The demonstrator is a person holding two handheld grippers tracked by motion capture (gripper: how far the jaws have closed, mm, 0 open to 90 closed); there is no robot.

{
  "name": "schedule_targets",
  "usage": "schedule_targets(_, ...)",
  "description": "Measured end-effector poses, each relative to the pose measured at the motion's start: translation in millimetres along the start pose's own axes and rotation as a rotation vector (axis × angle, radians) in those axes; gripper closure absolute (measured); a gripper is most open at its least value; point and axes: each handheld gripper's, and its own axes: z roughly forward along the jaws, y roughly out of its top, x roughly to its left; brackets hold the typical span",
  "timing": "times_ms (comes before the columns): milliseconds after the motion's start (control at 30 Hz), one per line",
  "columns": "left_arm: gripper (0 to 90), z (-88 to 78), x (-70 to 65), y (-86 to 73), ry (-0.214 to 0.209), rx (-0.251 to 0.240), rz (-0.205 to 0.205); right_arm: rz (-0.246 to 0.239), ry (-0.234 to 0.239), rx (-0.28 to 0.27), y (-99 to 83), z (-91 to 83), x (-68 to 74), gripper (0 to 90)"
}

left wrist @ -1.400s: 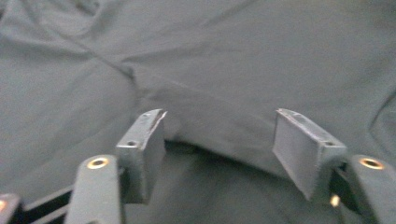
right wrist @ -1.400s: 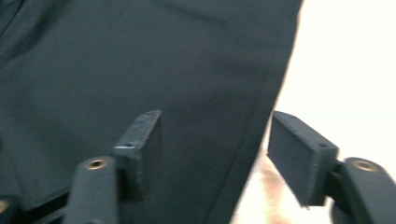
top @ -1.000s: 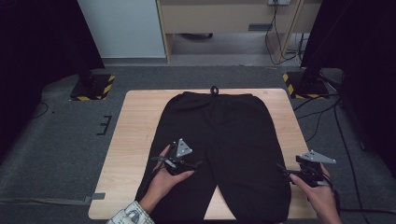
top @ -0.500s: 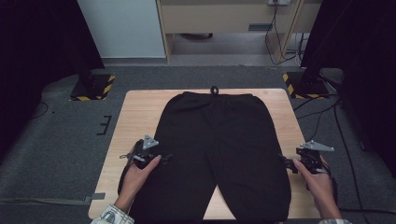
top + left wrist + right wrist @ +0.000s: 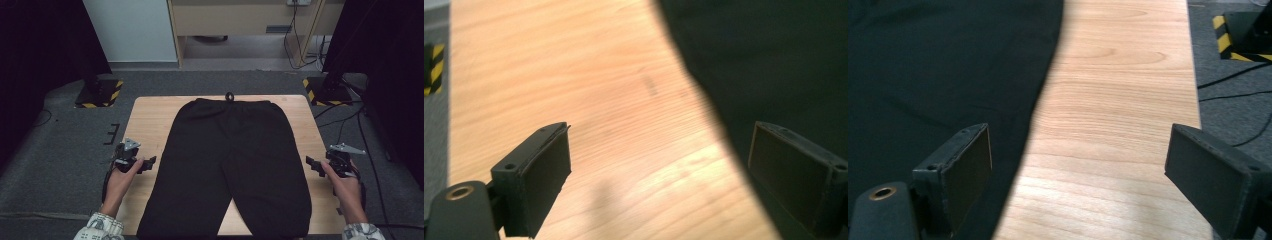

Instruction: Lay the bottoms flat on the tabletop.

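Black shorts (image 5: 232,160) lie flat on the wooden table (image 5: 147,120), waistband at the far side, both legs toward the person. My left gripper (image 5: 148,163) is open at the table's left edge, jaws pointing at the shorts' left hem, apart from the cloth. In the left gripper view the shorts (image 5: 764,65) lie upper right with bare table (image 5: 574,90) between the jaws. My right gripper (image 5: 311,164) is open at the right edge, just off the right leg. In the right gripper view the shorts (image 5: 943,65) lie at left, the table (image 5: 1118,100) at right.
Dark grey carpet surrounds the table. Yellow-black striped stand bases (image 5: 97,92) (image 5: 327,90) sit at the far left and far right corners, with cables (image 5: 350,117) trailing on the right. A wooden cabinet (image 5: 240,20) and a pale panel (image 5: 127,30) stand behind.
Both grippers have moved outward from over the shorts' legs to the table's side edges. The shorts lie as before.
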Motion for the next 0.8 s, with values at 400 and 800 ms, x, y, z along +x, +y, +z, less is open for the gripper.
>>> schedule_targets(400,9.1,19.8,10.4,-18.7,0.012,0.054,-0.038,-0.014,-0.039,0.057,-14.2,12.3,0.5,12.5)
schedule_targets(800,6.1,19.7,2.8,-23.7,0.008,0.023,-0.044,-0.053,-0.098,0.079,-21.4,15.2,14.8,11.4)
